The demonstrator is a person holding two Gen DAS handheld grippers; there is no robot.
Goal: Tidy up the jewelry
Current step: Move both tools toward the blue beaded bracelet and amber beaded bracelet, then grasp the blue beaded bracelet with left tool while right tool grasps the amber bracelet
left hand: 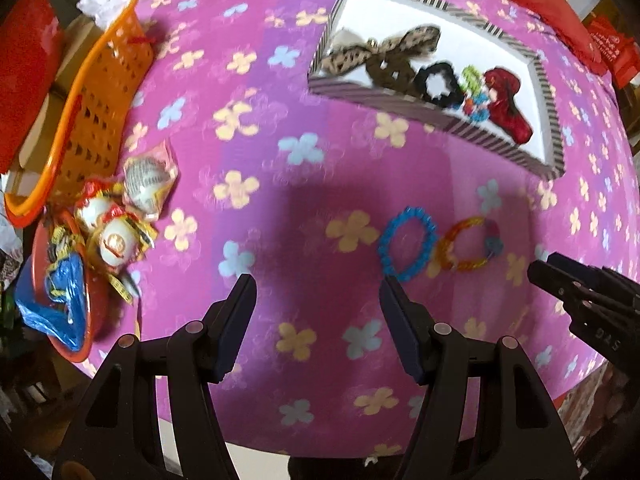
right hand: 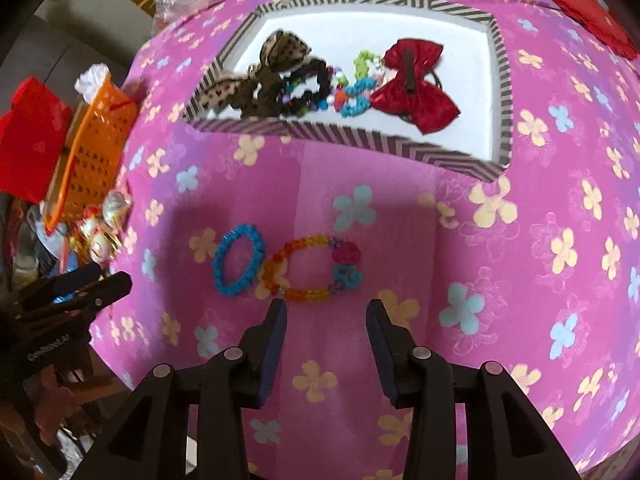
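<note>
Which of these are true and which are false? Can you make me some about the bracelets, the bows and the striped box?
1. The blue bracelet lies inside the striped box. False: it lies on the pink cloth, outside the box.
2. The red bow is in the box. True.
3. The right gripper holds the orange bracelet. False: its jaws are open and empty.
4. The two bracelets lie side by side. True.
5. The left gripper is open. True.

Open cloth (right hand: 360, 360) before both bracelets (right hand: 240, 264); striped tray (right hand: 360, 138) walls the far side, orange basket (left hand: 96, 92) crowds left.
</note>
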